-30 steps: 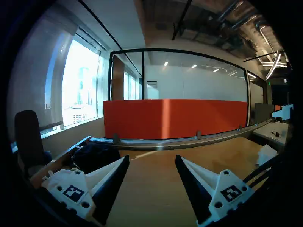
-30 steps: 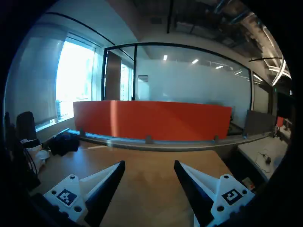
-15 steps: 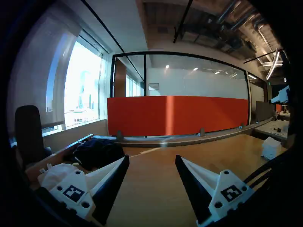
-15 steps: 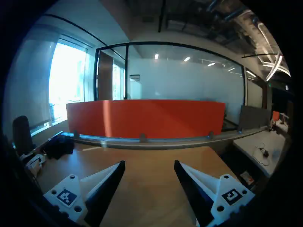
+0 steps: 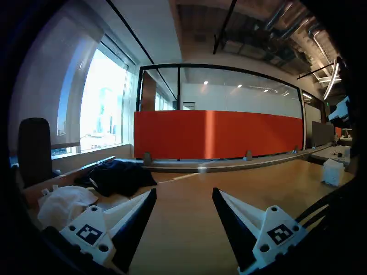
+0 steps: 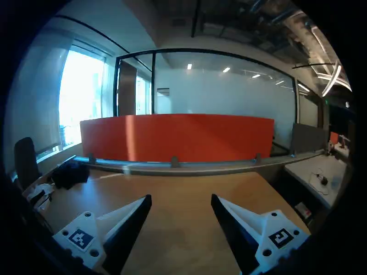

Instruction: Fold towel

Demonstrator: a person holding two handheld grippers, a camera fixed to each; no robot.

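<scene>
Two empty grippers, wide open, over a desk [image 5: 183, 238].
Left gripper [image 5: 184, 190], right gripper [image 6: 181, 196]; crumpled white cloth [image 5: 64, 207], likely the towel: soft, light, pinch a corner.

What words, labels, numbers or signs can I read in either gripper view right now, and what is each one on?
No words or numbers are readable.
On the left gripper and right gripper, jaws open: square markers, black-and-white patterns with no letters.
On the glass wall: a small sign, too small to read.
</scene>
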